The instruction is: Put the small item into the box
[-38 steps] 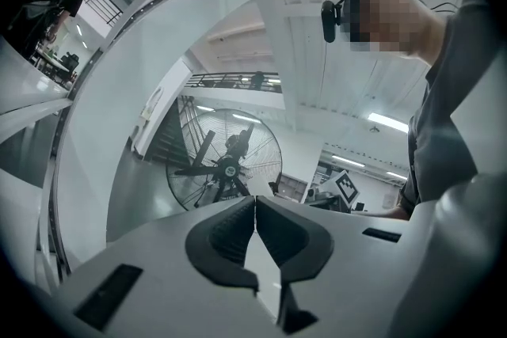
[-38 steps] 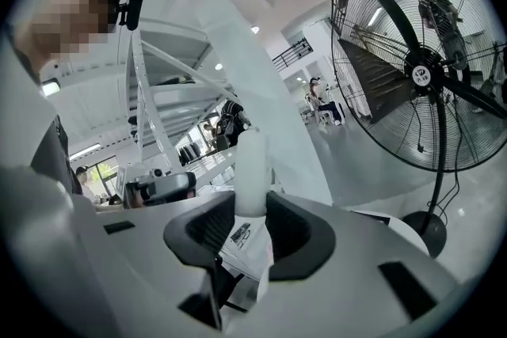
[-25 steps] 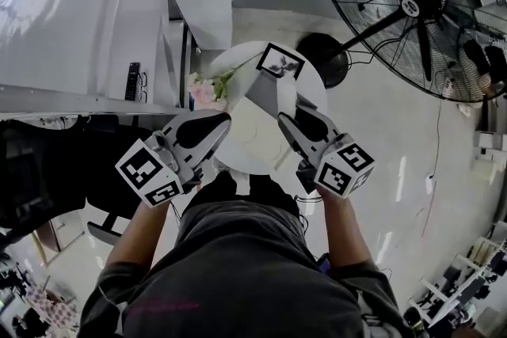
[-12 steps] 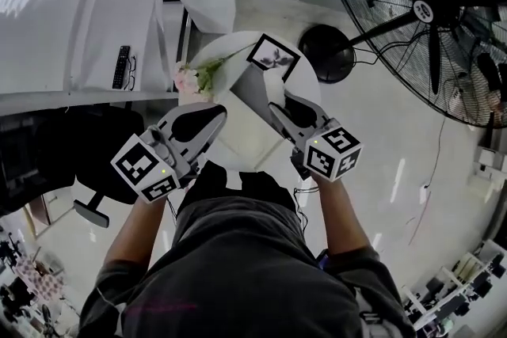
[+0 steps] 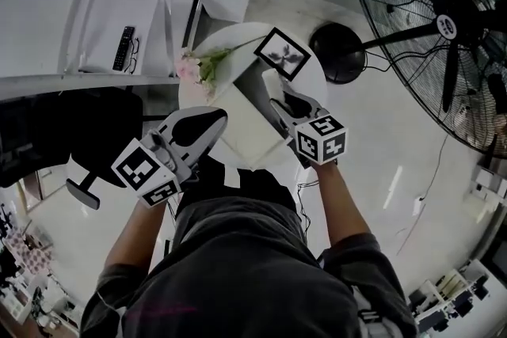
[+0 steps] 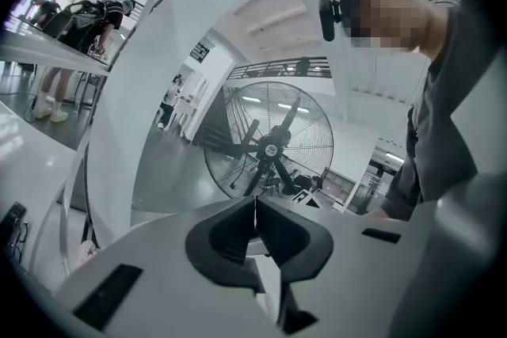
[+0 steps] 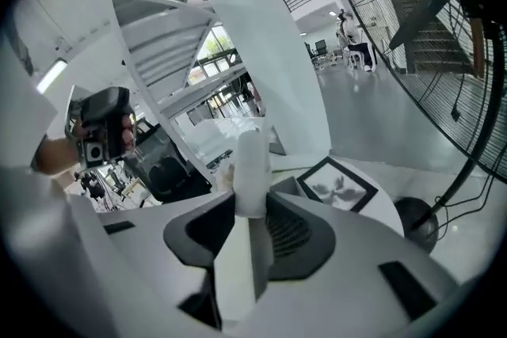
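Note:
In the right gripper view a small white tube-shaped item point(image 7: 252, 162) stands between my right gripper's point(image 7: 252, 206) jaws, which are shut on it. The head view puts that right gripper point(image 5: 279, 97) over the right part of the open white box point(image 5: 242, 131) on the round white table point(image 5: 230, 39); the item itself does not show there. At the box's left edge my left gripper point(image 5: 219, 117) hovers, and the left gripper view shows the left gripper point(image 6: 255, 208) with its jaws shut and nothing between them.
A black-framed picture point(image 5: 281, 53) lies on the table behind the box, with pink flowers point(image 5: 196, 69) at the table's left. A large floor fan point(image 5: 444, 20) stands to the right, its round base point(image 5: 337, 51) beside the table. A white desk with a remote point(image 5: 121, 48) is at the left.
The view has shifted, and the table now sits slightly further left. My right gripper has moved forward over the box and its marker cube has turned. The left gripper has barely moved.

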Demonstrator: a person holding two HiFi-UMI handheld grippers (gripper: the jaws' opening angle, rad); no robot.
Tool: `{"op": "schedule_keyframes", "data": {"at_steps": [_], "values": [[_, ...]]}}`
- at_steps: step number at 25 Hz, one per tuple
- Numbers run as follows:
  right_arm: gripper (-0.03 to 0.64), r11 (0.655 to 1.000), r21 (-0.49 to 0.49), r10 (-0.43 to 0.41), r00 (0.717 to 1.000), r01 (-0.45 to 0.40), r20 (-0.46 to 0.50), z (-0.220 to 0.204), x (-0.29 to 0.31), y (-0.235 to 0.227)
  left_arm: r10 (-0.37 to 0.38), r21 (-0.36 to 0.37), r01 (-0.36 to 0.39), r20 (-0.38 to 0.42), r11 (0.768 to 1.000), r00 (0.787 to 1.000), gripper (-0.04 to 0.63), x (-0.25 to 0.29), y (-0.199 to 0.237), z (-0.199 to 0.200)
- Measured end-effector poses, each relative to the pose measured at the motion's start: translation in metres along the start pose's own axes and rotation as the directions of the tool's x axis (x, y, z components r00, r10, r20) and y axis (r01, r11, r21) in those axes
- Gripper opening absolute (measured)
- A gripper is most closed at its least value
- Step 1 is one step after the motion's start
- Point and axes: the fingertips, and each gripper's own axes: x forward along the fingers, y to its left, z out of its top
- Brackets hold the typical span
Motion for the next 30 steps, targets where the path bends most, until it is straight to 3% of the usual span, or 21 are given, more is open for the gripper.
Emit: {"op": "schedule_keyframes", "data": {"at_steps": [5,12,20,30], "values": [[0.127,0.995,-0.081,-0.065,0.992,0.057,-0.107,-0.027,0.023,-0.016,0.024,-0.010,-0.024,-0.017,1.000,1.000,0.023,-0.007,0.007,-0.010],[0.127,0.966,-0.219,-0.190,0.955,0.139,-0.227,-0.065,0.045,-0.036,0.030,-0.021,-0.031,-0.038,0.999,0.999,0.021,-0.015,0.015,-0.024],[0.130,0.944,-0.264,-0.280,0.901,0.197,-0.331,-0.090,0.059,-0.051,0.030,-0.044,-0.033,-0.049,0.999,0.998,0.021,-0.025,0.024,-0.039],[0.133,0.942,-0.274,-0.295,0.869,0.195,-0.398,-0.104,0.073,-0.052,0.030,-0.049,-0.032,-0.053,0.998,0.998,0.021,-0.031,0.028,-0.040]]}}
